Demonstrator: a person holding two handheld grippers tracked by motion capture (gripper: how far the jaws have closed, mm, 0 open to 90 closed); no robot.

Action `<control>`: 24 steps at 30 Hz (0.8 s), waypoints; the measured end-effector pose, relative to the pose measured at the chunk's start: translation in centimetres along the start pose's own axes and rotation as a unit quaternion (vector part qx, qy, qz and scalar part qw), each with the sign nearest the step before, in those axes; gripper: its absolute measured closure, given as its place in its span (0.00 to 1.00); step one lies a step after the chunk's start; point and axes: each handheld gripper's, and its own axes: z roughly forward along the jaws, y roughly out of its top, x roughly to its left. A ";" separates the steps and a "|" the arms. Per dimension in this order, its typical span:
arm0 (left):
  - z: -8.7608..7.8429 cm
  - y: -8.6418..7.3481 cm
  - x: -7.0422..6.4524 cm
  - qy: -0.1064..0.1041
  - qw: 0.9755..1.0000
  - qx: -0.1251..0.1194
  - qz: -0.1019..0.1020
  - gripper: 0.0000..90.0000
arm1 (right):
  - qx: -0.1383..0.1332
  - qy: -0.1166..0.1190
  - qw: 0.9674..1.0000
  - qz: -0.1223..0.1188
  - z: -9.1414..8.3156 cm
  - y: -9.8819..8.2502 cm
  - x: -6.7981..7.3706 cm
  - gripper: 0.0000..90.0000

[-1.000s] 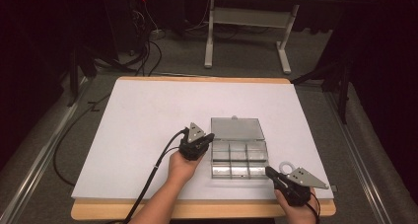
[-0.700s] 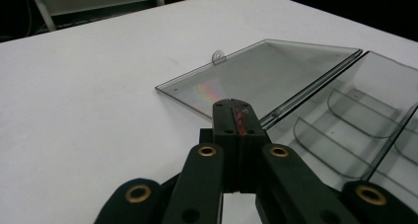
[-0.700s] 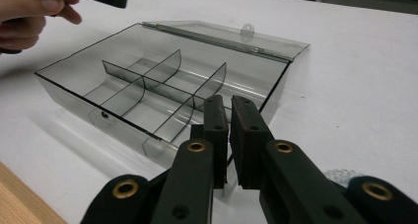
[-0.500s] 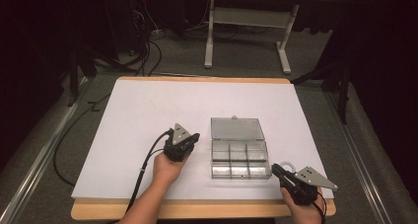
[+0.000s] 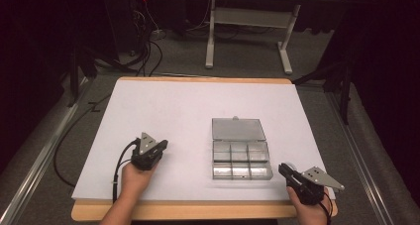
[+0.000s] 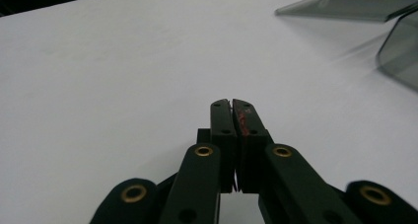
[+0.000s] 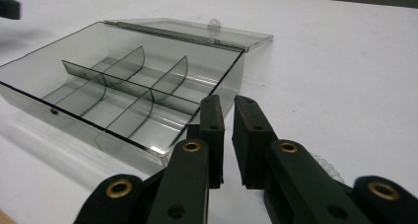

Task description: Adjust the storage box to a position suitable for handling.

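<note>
Smoky clear plastic box [image 5: 241, 148] lies lid-open mid-bench [image 5: 173, 106], prob. for filling (compartments look empty); left hand-held gripper [image 6: 231, 105] closed, empty; right hand-held gripper [image 7: 227, 105] slightly apart, beside box.

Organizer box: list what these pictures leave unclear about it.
- Organizer box, high view: too small to tell whether any compartment holds something.
- Left gripper view: frame edge cuts off the box, and what shows is blurred.
- Right gripper view: the right gripper's fingers cover the box's near corner; the left end runs off frame.
</note>
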 end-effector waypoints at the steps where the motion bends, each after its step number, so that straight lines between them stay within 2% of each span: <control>1: -0.3 -0.5 0.6 0.009 1.000 0.006 0.001 0.97 | 0.000 -0.001 1.000 0.001 0.0 -0.1 -0.1 0.92; 4: -1.0 -1.5 1.8 0.026 1.000 0.016 -0.002 0.96 | 0.003 -0.009 1.000 0.004 0.0 -0.2 -0.6 0.91; 6: -1.3 -1.8 2.3 0.019 1.000 0.006 -0.020 0.92 | 0.003 -0.020 1.000 0.008 -0.2 -0.4 -1.1 0.90; 8: -1.5 -2.0 2.4 0.006 1.000 -0.005 -0.023 0.90 | 0.005 -0.032 0.999 0.011 -0.3 -0.5 -1.6 0.89; 9: -1.4 -1.9 2.4 0.002 1.000 0.001 -0.022 0.87 | 0.006 -0.036 0.999 0.013 -0.4 -0.7 -1.9 0.89; 12: -1.3 -1.9 2.6 0.006 1.000 0.010 -0.027 0.79 | 0.008 -0.045 0.999 0.015 -0.4 -0.8 -2.2 0.88; 15: -1.5 -2.0 2.6 0.007 0.999 -0.003 -0.032 0.72 | 0.009 -0.052 0.998 0.016 -0.4 -0.8 -2.3 0.87; 16: -1.5 -2.0 2.6 0.006 0.999 -0.005 -0.033 0.68 | 0.011 -0.054 0.998 0.017 -0.3 -0.8 -2.3 0.86; 17: -1.4 -2.0 2.6 0.005 0.999 -0.003 -0.035 0.60 | 0.015 -0.057 0.998 0.020 -0.2 -0.6 -2.5 0.83; 20: -1.4 -2.0 2.8 -0.003 0.999 -0.001 -0.038 0.56 | 0.021 -0.063 0.998 0.019 0.0 -0.5 -2.5 0.81; 24: -1.6 -2.0 2.7 -0.001 0.999 -0.009 -0.033 0.51 | 0.040 -0.074 0.996 0.018 0.4 -0.1 -2.7 0.77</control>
